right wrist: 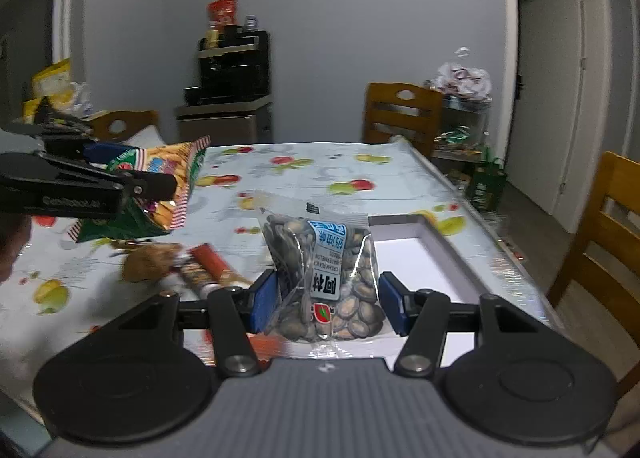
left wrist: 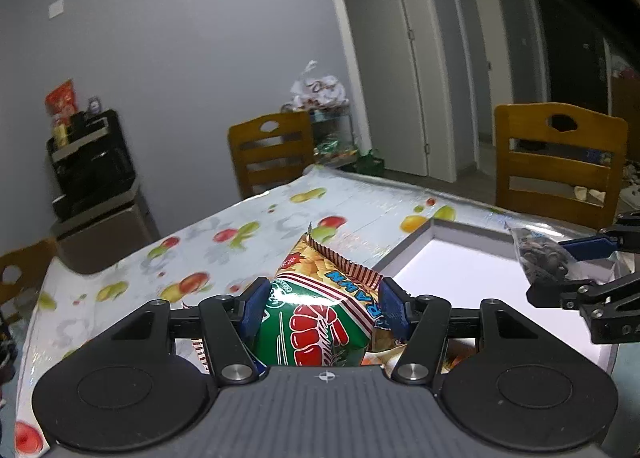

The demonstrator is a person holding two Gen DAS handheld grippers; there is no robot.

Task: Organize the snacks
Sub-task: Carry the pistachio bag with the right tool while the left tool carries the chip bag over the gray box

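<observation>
Plainly, both grippers carry snacks above the table (right wrist: 320, 170) with its fruit-print cloth. The left gripper (left wrist: 320, 308) has its blue pads pressed on a green-and-striped prawn cracker bag (left wrist: 320, 314), jaws clamped at its sides, the bag's top pointing to twelve o'clock. The right gripper (right wrist: 326, 306) is clamped on a clear watermelon seed packet (right wrist: 320, 278), held upright. At two o'clock from the seed packet lies the white box (right wrist: 452, 254), open-topped. At nine o'clock, a red tube snack (right wrist: 208, 262) rests on the cloth.
</observation>
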